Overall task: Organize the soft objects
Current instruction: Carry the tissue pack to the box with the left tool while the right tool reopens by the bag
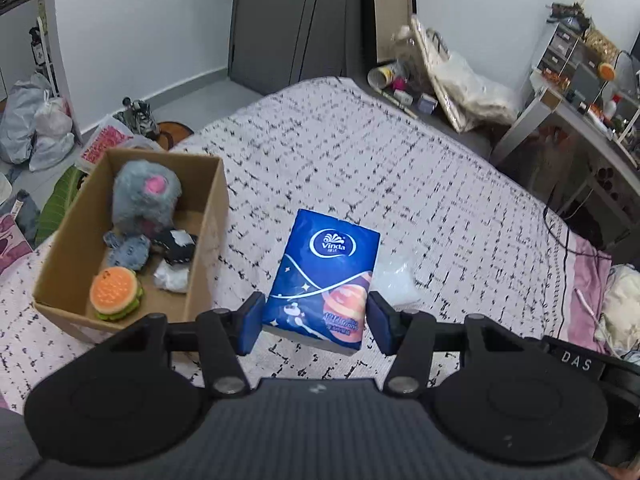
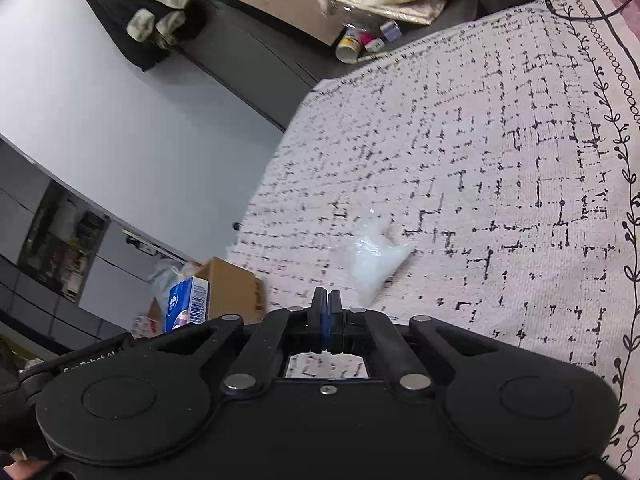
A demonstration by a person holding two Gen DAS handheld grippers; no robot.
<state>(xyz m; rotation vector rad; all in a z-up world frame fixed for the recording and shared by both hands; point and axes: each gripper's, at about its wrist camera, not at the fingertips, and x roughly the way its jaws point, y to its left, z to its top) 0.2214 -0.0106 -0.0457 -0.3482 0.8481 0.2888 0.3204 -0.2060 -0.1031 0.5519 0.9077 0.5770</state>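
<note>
A blue tissue pack point(image 1: 324, 280) sits low in the centre of my left wrist view, clamped at its lower end between the two blue pads of my left gripper point(image 1: 314, 322); the jaws stand partly open, pressed against the pack's sides, and the pack appears lifted clear of the bed point(image 1: 400, 168). Left of it, in the lower left of the frame, a cardboard box point(image 1: 208, 216) rests on the bedspread. Inside are a grey plush toy point(image 1: 144, 196), a burger-shaped toy point(image 1: 116, 292), small denim pieces point(image 1: 128, 250), a black-and-white piece and a white crumpled piece. Just right of the pack, a clear plastic bag point(image 1: 394, 280) lies loose on the bed.

In my right wrist view, that bag point(image 2: 376, 252) lies near centre, just beyond my right gripper point(image 2: 327, 300), whose jaws are fully together and hold nothing.

I judge the job well along: several soft things are boxed, the tissue pack still needs to go in, and the bag remains.
</note>
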